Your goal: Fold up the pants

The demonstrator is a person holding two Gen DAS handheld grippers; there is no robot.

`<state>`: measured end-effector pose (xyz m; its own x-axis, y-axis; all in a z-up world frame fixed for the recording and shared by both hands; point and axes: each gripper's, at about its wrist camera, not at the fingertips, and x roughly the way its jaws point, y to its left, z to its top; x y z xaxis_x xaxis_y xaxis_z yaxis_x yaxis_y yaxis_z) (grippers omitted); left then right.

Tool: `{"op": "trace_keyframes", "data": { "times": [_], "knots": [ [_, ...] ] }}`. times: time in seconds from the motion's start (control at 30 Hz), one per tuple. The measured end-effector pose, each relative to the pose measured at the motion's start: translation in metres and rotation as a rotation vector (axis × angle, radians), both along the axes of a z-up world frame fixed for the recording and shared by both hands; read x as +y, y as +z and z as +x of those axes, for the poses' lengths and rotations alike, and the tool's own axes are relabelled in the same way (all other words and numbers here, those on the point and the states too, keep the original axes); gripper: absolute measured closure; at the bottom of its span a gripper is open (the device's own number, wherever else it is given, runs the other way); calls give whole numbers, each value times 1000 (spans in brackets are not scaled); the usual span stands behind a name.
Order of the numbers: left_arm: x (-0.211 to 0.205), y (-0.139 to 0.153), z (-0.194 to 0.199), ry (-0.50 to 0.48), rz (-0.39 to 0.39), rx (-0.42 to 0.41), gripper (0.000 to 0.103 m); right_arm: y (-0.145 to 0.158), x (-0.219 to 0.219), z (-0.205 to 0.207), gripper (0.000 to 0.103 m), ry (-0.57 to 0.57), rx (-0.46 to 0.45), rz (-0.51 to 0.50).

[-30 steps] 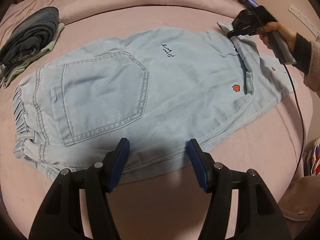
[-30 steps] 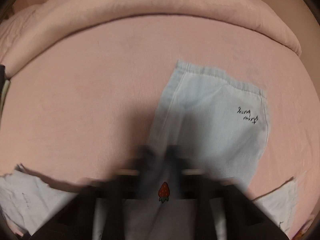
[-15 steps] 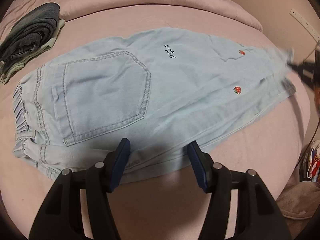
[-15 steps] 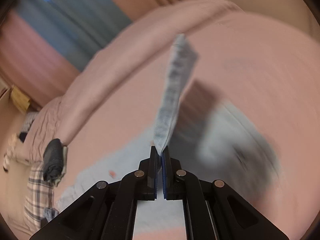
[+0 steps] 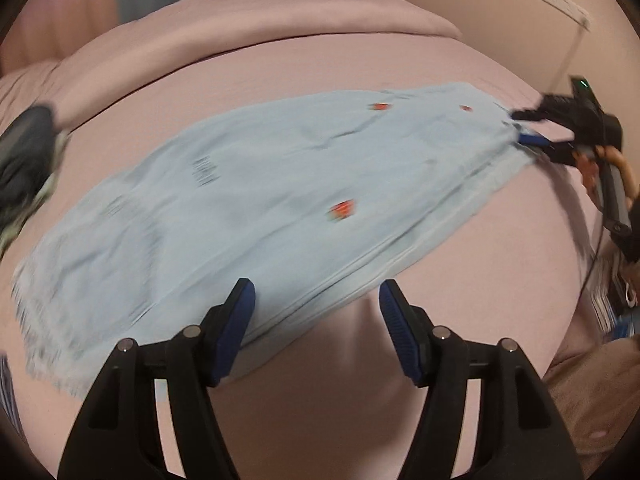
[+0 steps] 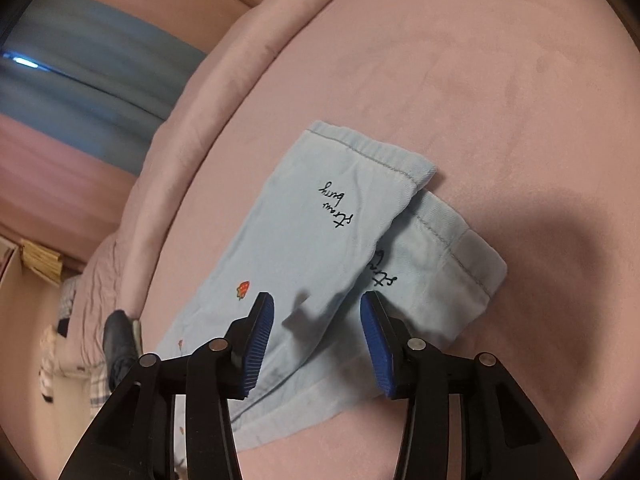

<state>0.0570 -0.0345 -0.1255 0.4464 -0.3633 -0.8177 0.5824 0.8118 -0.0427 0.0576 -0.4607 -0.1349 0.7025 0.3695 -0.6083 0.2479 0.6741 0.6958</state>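
A pair of light blue pants (image 5: 256,200) is laid flat across a pink bed (image 5: 460,280), with the length running from the near left to the far right in the left wrist view. Small red strawberry marks (image 5: 342,209) are scattered over the fabric. This view is blurred, so finer detail of the cloth cannot be told.

The left gripper (image 5: 316,316) is held above the near edge of the pants. Its jaws are spread and opening; the blue pads (image 5: 234,320) are not pressed on the cloth, and nothing is gripped between them.

The right gripper (image 6: 316,340) is seen at the far right end of the pants in the left wrist view, held by a hand (image 5: 616,160). Its jaws are opening and stand apart, with the cloth below and between them but not pinched. In the right wrist view the two leg ends are seen lying one over the other, the upper leg (image 6: 320,216) shifted a little to the left of the lower leg (image 6: 440,264). Black handwritten lettering (image 6: 338,204) is shown on the upper leg, and part of the same lettering is seen on the lower one. Both hems lie flat on the bed.

A pile of dark folded clothes (image 5: 24,152) is placed at the far left of the bed, apart from the pants.
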Motion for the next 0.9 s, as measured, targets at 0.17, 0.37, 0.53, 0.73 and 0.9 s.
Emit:
{"op": "trace_keyframes", "data": {
  "times": [0.17,0.37,0.53,0.73,0.9],
  "knots": [
    [-49,-8,14,-116,53,1,40,-7,11,0,57,18,-1,-11],
    [-65,-22,32,-118,115,27,43,-6,11,6,57,39,2,-10],
    [-50,-16,41,-64,95,45,44,-7,8,10,57,48,3,-6],
    [-59,-27,35,-102,160,36,50,-8,5,15,57,52,3,-18],
    [-59,-22,33,-102,135,27,85,-6,2,18,79,45,14,-59]
  ]
}}
